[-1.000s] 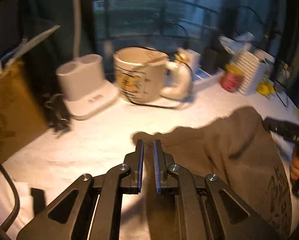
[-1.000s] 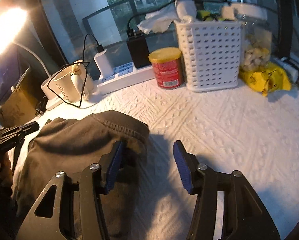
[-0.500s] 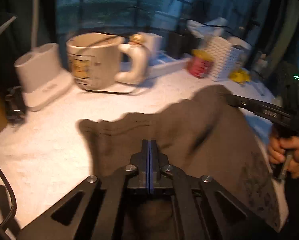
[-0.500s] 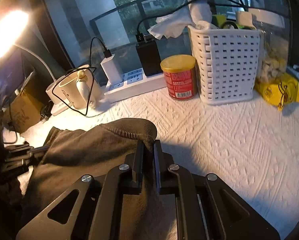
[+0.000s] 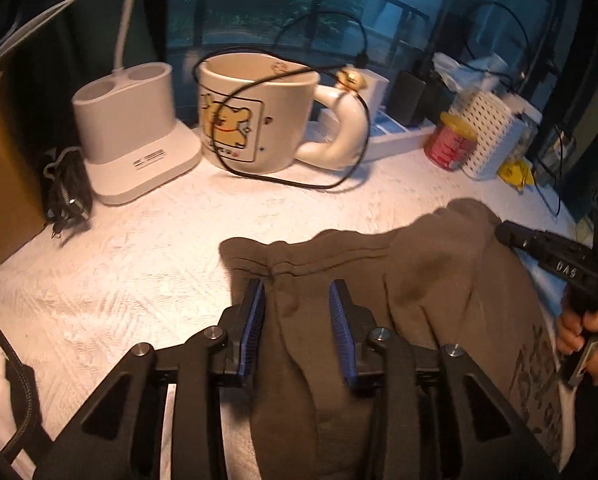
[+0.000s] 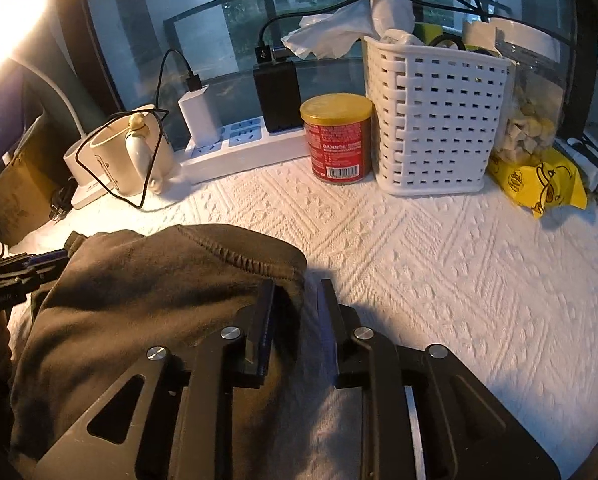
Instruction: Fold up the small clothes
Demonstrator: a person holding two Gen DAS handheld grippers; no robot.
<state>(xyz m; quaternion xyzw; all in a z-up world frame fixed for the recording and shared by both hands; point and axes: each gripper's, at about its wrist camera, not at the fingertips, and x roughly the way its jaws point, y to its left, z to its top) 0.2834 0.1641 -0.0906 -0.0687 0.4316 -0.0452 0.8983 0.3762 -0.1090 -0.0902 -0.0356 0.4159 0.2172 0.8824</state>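
Dark brown-grey garment (image 5: 439,280) lies bunched on the white textured cloth (image 5: 139,264) covering the table, near edge of the surface, with a stitched elastic hem (image 6: 239,258) folded over on top in the right wrist view and a faded print (image 5: 539,384) on its right part in the left wrist view. Left gripper (image 5: 297,292) sits over the garment's left gathered edge, jaws opening, a ridge of fabric running up between the blue pads (image 5: 253,320) but not squeezed by them. Right gripper (image 6: 295,292) is at the garment's right corner under the hem, jaws opening too, narrow gap; fabric touches the left pad, cannot tell if any is pinched, looks loose. Right gripper also shows at the right edge of the left view, held by a hand (image 5: 587,328). Behind the garment: cream mug (image 5: 255,112) with a bear picture and a black cable (image 5: 299,182) looped around it, white lamp base (image 5: 135,128) left of the mug, white power strip (image 6: 243,148) with a white charger (image 6: 199,114) and a black adapter (image 6: 277,94) plugged in. Further right a red can (image 6: 337,138) with yellow lid, just beside a white slotted basket (image 6: 435,120) stuffed with tissue, then a yellow packet (image 6: 539,184). Window with railing behind all of it.
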